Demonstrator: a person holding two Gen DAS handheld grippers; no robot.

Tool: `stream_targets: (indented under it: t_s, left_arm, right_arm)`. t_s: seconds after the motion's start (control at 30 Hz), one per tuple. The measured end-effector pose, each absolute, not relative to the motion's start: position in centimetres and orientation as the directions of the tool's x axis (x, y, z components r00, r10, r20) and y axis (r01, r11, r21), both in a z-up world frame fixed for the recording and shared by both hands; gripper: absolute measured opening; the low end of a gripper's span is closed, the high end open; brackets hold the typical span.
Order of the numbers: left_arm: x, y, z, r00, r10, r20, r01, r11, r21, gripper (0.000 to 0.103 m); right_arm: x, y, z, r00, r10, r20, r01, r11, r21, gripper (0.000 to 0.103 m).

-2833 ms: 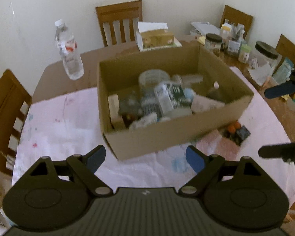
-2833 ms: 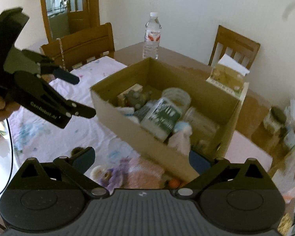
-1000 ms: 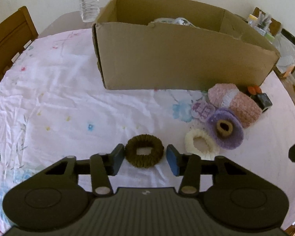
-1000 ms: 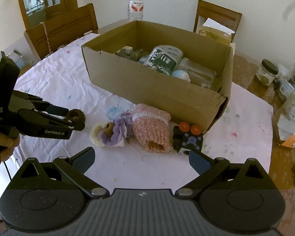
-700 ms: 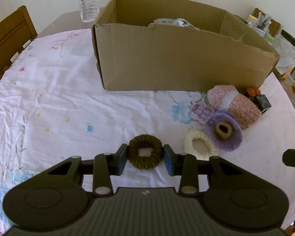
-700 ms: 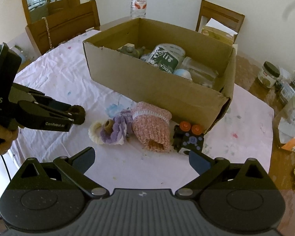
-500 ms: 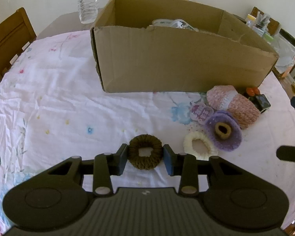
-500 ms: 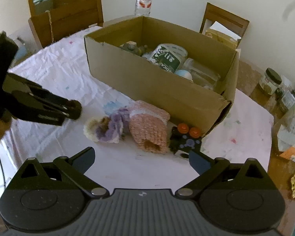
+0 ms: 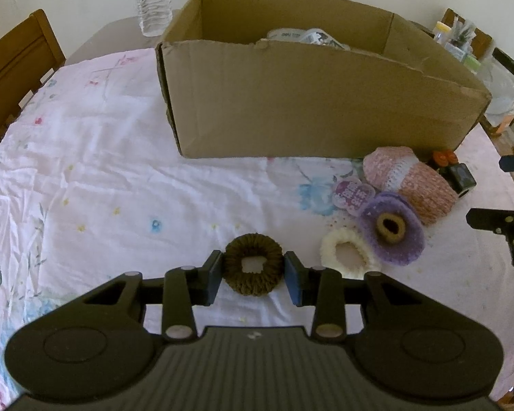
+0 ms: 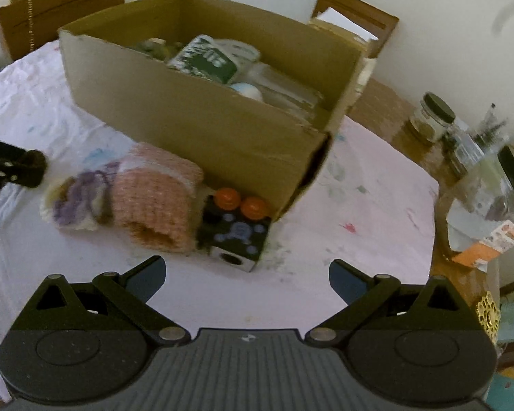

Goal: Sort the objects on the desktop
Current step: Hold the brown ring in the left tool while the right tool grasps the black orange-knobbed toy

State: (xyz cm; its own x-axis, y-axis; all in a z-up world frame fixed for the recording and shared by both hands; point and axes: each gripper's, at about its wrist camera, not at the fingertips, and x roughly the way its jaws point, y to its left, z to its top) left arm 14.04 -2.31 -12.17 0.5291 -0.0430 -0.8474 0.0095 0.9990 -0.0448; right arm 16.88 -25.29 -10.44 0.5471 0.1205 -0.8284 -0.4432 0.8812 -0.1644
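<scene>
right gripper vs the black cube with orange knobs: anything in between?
Nothing. In the right wrist view, only bare tablecloth lies between the open right gripper and the black cube; the pink knitted piece sits beside the cube, off that line.

A brown woolly ring (image 9: 253, 264) lies flat on the cloth, low in the middle of the left view. To its right lie a cream ring (image 9: 346, 254) and a purple ring (image 9: 392, 228), touching. A pink knitted tube (image 9: 411, 179) lies on its side behind them. A small black block (image 10: 234, 234) with two orange knobs sits beside it. The big open cardboard box (image 9: 308, 102) fills the top, with things inside.
</scene>
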Motion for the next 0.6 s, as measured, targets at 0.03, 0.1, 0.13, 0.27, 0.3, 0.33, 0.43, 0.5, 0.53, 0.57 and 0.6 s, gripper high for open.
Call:
stream_targets:
  t_s: [0.03, 0.1, 0.13, 0.27, 0.3, 0.33, 0.43, 0.5, 0.53, 0.57, 0.6]
  left_arm:
    - [14.0, -2.3, -12.2, 0.529, -0.042, -0.848, 0.008, 0.999, -0.044, 0.037]
    - [14.1, -2.3, -12.2, 0.527, -0.039, -0.849, 0.003, 0.999, -0.044, 0.037]
    - [14.1, -2.3, -12.2, 0.526, -0.038, -0.85, 0.0, 0.999, -0.045, 0.037]
    - [14.1, -2.3, -12.2, 0.523, -0.036, -0.852, -0.005, 0.999, -0.045, 0.037]
    - [14.2, -2.3, -12.1, 0.523, -0.036, -0.852, -0.005, 0.999, -0.045, 0.037]
    - [14.2, -2.3, -12.2, 0.523, -0.035, -0.852, -0.004, 0.999, -0.044, 0.037]
    - [14.3, -2.2, -12.0, 0.525, -0.036, -0.85, -0.003, 0.999, -0.044, 0.037]
    - [14.4, -2.2, -12.0, 0.526, -0.038, -0.849, -0.004, 0.999, -0.047, 0.037]
    - [14.4, -2.2, -12.0, 0.526, -0.038, -0.849, -0.004, 0.999, -0.047, 0.037]
    - [14.5, -2.2, -12.0, 0.526, -0.038, -0.85, -0.004, 0.999, -0.047, 0.037]
    - [14.5, -2.3, -12.0, 0.525, -0.039, -0.85, -0.002, 0.999, -0.047, 0.037]
  right_arm:
    - [16.9, -25.3, -10.3, 0.544, 0.14, -0.828, -0.452, 0.88, -0.148, 0.103]
    - [16.8, -25.1, -9.8, 0.542, 0.188, -0.819, -0.479, 0.87, -0.117, 0.103]
    - [16.8, -24.9, -9.6, 0.539, 0.213, -0.815, -0.492, 0.865, -0.099, 0.103]
    - [16.9, -23.6, -9.0, 0.536, 0.292, -0.792, -0.533, 0.845, -0.049, 0.102]
    - [17.0, -23.1, -9.0, 0.54, 0.293, -0.789, -0.54, 0.84, -0.058, 0.102]
    - [17.0, -22.8, -9.0, 0.55, 0.284, -0.786, -0.54, 0.838, -0.074, 0.101]
    - [17.4, -22.7, -9.1, 0.58, 0.246, -0.777, -0.508, 0.854, -0.109, 0.099]
    - [17.7, -23.5, -8.9, 0.591, 0.243, -0.769, -0.469, 0.879, -0.082, 0.099]
    - [17.8, -23.9, -8.8, 0.599, 0.234, -0.766, -0.445, 0.892, -0.076, 0.099]
    - [18.2, -24.3, -8.9, 0.607, 0.218, -0.764, -0.417, 0.906, -0.072, 0.099]
    - [18.5, -24.7, -9.0, 0.608, 0.2, -0.769, -0.391, 0.918, -0.07, 0.099]
